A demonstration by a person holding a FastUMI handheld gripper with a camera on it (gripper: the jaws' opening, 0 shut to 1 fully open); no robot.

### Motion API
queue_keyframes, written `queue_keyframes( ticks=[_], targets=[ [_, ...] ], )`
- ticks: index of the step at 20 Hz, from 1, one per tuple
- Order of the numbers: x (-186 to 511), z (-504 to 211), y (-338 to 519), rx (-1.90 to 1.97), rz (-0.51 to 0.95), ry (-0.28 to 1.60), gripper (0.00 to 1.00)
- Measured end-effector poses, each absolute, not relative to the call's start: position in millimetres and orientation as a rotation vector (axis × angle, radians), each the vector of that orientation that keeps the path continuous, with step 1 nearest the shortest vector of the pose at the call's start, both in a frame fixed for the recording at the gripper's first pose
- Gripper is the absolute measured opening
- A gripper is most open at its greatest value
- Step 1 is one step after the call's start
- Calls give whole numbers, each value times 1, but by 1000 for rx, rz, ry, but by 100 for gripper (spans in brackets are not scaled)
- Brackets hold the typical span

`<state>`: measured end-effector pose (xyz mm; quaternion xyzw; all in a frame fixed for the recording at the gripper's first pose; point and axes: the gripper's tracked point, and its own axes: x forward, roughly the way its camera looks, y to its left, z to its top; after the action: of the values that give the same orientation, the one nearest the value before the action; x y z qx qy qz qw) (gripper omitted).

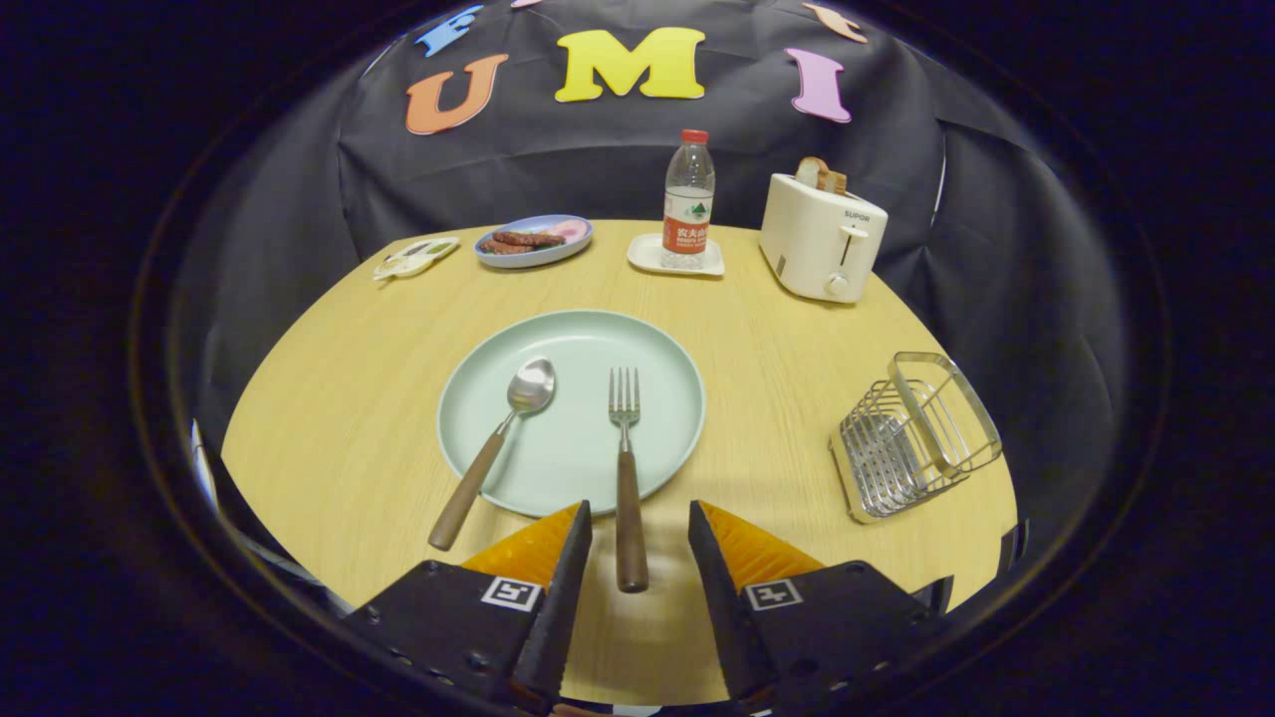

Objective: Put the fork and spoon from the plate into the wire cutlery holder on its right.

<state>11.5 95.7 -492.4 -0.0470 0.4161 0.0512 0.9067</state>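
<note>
The hand-held gripper (639, 528) has its fingers spread, holding nothing, with the wooden handle of the fork (626, 468) lying in the gap between them and clear of both. The handle end hangs over the near rim of the plate (667, 349) onto the worktop (339, 398); the tines rest further in, on the plate.

The likeliest trouble, as I judge it, is a poor grip. The handle is smooth, rounded wood, slim and tapering, so fingers closing off-centre could roll it sideways or pivot the fork on the plate rim. Since it bridges rim and worktop, a downward push at the near end could tip the steel tines up. Closing too low may also scrape the worktop.

The spoon (498, 438) lies to the left of the fork, angled, its polished bowl on the plate and its matching wooden handle running off the near-left rim. A knocked fork could slide into it across the glossy, pale green, shallow round plate.

The wire cutlery holder (916, 438) stands well apart to the right, near the worktop edge: a chromed, rectangular basket of thin rods on a pale base. It looks light, so a clumsy insertion could shove or tip it.

The worktop is pale wood grain, matte.
</note>
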Motion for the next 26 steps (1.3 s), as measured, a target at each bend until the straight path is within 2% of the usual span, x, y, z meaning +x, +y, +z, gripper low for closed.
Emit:
queue_keyframes(
  ticks=[6, 11, 20, 26],
  targets=[
    [8, -503, 93, -74, 120, 928, 18],
    [4, -493, 86, -66, 173, 977, 6],
    [3, -424, 61, -87, 268, 902, 6],
    [-11, -385, -2, -64, 224, 878, 6]
  ],
)
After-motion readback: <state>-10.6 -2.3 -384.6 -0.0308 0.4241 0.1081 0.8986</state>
